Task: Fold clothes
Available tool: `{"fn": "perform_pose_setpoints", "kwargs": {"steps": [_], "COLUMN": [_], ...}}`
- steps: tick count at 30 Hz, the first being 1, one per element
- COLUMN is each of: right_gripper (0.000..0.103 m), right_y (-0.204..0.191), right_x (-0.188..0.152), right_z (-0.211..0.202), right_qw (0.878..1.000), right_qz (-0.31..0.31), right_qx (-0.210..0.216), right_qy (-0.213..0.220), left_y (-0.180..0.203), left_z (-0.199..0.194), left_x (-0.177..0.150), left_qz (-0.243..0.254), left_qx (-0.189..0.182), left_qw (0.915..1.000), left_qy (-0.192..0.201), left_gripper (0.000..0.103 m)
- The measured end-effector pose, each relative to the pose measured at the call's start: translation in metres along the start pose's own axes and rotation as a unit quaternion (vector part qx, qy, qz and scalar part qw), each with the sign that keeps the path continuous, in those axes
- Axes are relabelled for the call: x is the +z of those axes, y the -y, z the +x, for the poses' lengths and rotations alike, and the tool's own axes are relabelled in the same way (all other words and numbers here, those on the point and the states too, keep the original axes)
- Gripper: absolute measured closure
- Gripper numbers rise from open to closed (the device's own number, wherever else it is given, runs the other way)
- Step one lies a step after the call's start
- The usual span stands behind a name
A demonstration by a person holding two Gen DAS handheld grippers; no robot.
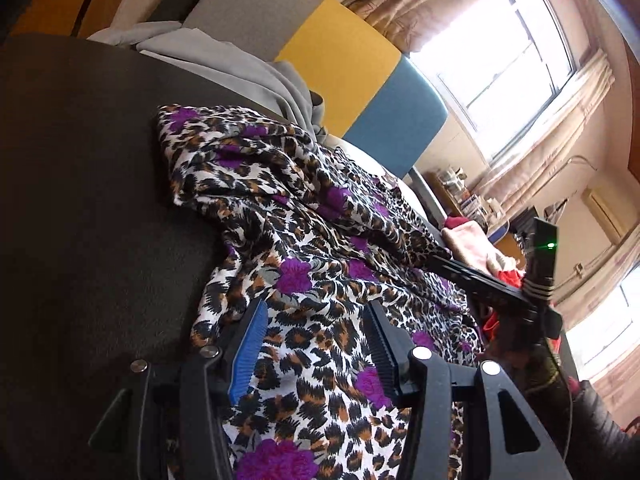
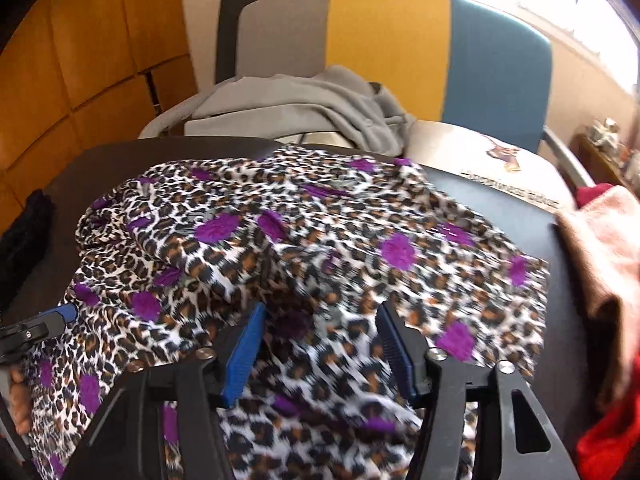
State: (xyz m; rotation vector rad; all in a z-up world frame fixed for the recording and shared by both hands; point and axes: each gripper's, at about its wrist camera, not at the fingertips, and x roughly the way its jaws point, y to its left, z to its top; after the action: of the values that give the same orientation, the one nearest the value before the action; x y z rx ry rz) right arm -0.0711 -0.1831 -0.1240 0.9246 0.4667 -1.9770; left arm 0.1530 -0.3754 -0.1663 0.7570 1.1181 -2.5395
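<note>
Leopard-print garment (image 2: 304,248) with purple flowers lay rumpled across dark tabletop (image 1: 80,200), unfolded. Left gripper (image 1: 316,344) jaws open over cloth, gripping nothing. Right gripper (image 2: 320,352) jaws apart above fabric, no pinch visible. Folding judged barely begun; smoothing and folds remained.

Daylight blows out the window (image 1: 516,68); fisheye bends the edges, and the right wrist view is motion-blurred.

Both wrist views close, downward; share leopard-print garment (image 1: 320,240).
</note>
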Motion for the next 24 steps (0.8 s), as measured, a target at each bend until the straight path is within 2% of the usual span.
{"fn": "perform_pose_setpoints", "kwargs": {"steps": [1,2,3,8,12,14,16,19,21,23,24], "right_gripper": [0.063,0.083,0.092,0.094,0.094,0.094,0.097,0.098,0.097,0.092,0.080], "right_y": [-0.004,-0.006,-0.009,-0.020,-0.019,-0.004,0.019,0.046,0.063,0.081,0.084], "right_x": [0.001,0.000,0.000,0.003,0.017,0.029,0.040,0.053,0.054,0.045,0.035], "right_z": [0.007,0.010,0.013,0.002,-0.027,-0.047,-0.069,-0.086,-0.080,-0.060,-0.048], "right_qw": [1.000,1.000,1.000,0.999,0.996,0.987,0.970,0.954,0.958,0.950,0.951], "right_qz": [-0.006,-0.009,-0.012,-0.006,0.026,0.081,0.140,0.200,0.224,0.256,0.266], "right_qx": [0.007,0.011,0.015,0.036,0.086,0.135,0.187,0.199,0.156,0.163,0.148], "right_qy": [-0.012,-0.018,-0.024,-0.019,0.008,0.032,0.068,0.100,0.091,0.070,0.054], "left_y": [0.000,0.000,0.000,0.002,-0.003,-0.004,-0.003,-0.003,-0.003,-0.004,-0.004], "left_z": [-0.001,-0.002,-0.003,-0.010,-0.021,-0.022,-0.020,-0.018,-0.016,-0.015,-0.015], "left_x": [-0.001,-0.001,-0.001,-0.008,-0.015,-0.014,-0.012,-0.011,-0.010,-0.010,-0.009], "left_qz": [-0.002,-0.002,-0.002,0.007,0.015,0.014,0.014,0.014,0.013,0.012,0.012], "left_qx": [0.000,0.000,0.000,0.007,0.002,0.000,0.000,0.000,-0.002,-0.003,-0.004], "left_qw": [1.0000,1.0000,1.0000,0.9999,0.9999,0.9999,0.9999,0.9999,0.9999,0.9999,0.9999], "left_qy": [0.002,0.003,0.003,0.003,0.008,0.009,0.009,0.009,0.010,0.010,0.010], "left_gripper": [0.052,0.053,0.053,0.053,0.053,0.053,0.053,0.053,0.053,0.053,0.053]}}
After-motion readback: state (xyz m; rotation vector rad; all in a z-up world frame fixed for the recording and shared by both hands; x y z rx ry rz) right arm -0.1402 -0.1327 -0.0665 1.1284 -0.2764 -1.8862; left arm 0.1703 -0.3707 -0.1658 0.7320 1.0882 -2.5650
